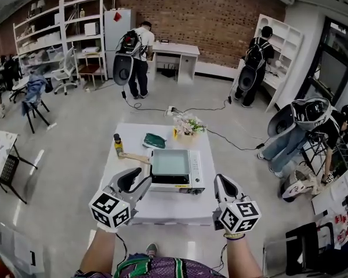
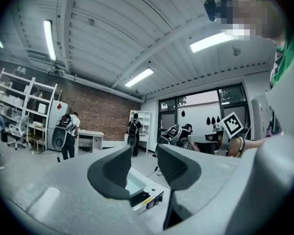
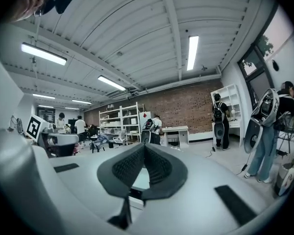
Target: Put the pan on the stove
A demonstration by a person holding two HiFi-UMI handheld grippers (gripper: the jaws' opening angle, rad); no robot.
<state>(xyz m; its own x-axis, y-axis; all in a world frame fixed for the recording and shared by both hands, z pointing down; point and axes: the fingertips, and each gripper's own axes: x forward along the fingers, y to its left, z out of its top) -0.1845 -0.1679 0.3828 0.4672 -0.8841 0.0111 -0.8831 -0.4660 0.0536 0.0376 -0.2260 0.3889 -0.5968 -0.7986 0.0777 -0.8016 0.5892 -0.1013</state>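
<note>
We wear a purple-and-green top (image 1: 162, 269); our left gripper (image 1: 133, 177) and right gripper (image 1: 223, 184) are grey, black-padded, with square-marker cubes.

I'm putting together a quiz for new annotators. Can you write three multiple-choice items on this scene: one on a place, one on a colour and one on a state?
1. In the head view, where does the yellow bottle stand relative to the stove?
A. to its left
B. to its right
C. on top of it

2. What colour is the table?
A. black
B. white
C. red

3. How does the left claw stand?
A. shut on the bottle
B. shut on a flower
C. open, with nothing between its jaws

Answers:
1 A: the bottle stands on the table's left part, apart from the stove.
2 B: the bare top around the stove is white.
3 C: the left gripper view shows the jaws apart with only an empty gap between them.
</note>
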